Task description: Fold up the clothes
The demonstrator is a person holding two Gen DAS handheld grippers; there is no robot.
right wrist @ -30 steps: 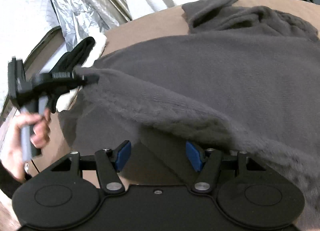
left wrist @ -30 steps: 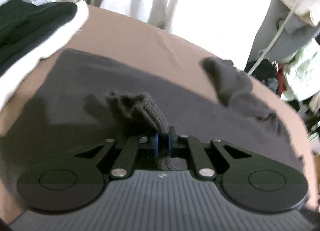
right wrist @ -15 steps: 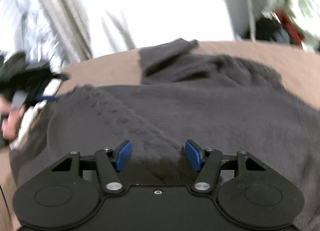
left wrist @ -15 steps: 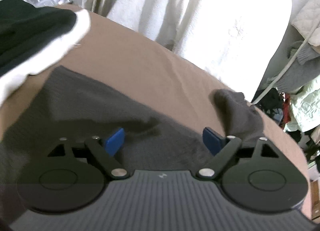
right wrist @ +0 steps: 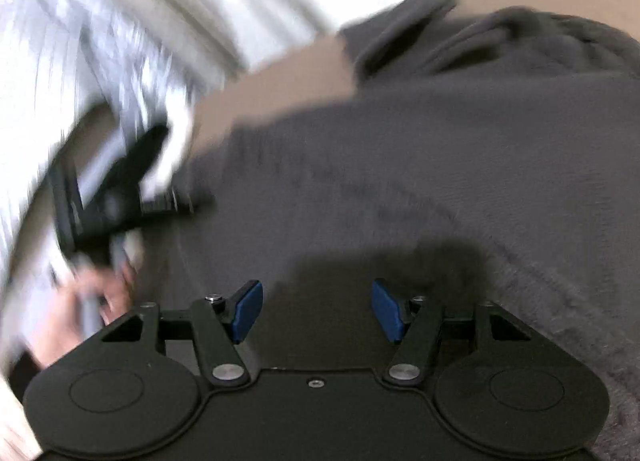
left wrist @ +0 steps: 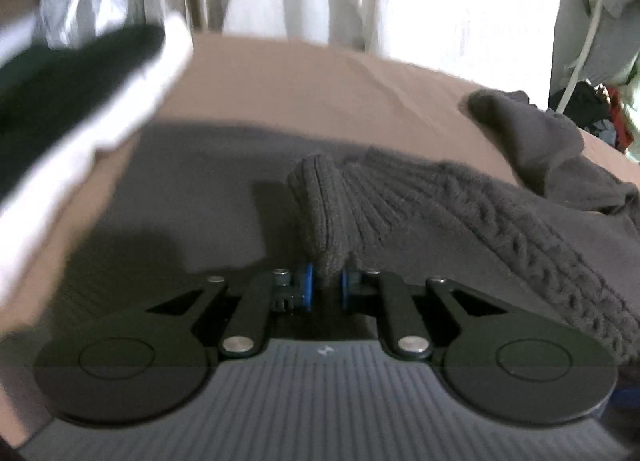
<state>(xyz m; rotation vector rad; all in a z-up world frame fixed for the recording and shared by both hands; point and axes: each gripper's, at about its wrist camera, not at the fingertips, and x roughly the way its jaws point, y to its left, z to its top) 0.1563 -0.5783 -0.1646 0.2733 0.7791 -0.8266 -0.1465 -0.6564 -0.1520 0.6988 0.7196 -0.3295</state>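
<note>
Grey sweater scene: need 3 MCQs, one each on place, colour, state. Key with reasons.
1. Where does the folded black-and-white garment lie in the left wrist view?
A. upper left of the sweater
B. on top of the sweater
C. lower right

2. What colour is the surface under the sweater?
A. blue
B. tan-brown
C. green

3. How does the right gripper stand?
A. clamped on a sleeve
B. open, nothing between its pads
C. out of view

Key: 1 A, it sits at the frame's upper left beside the sweater. 2 B, bare tan cloth shows beyond the knit. 3 B, the blue pads stand apart above the sweater.
</note>
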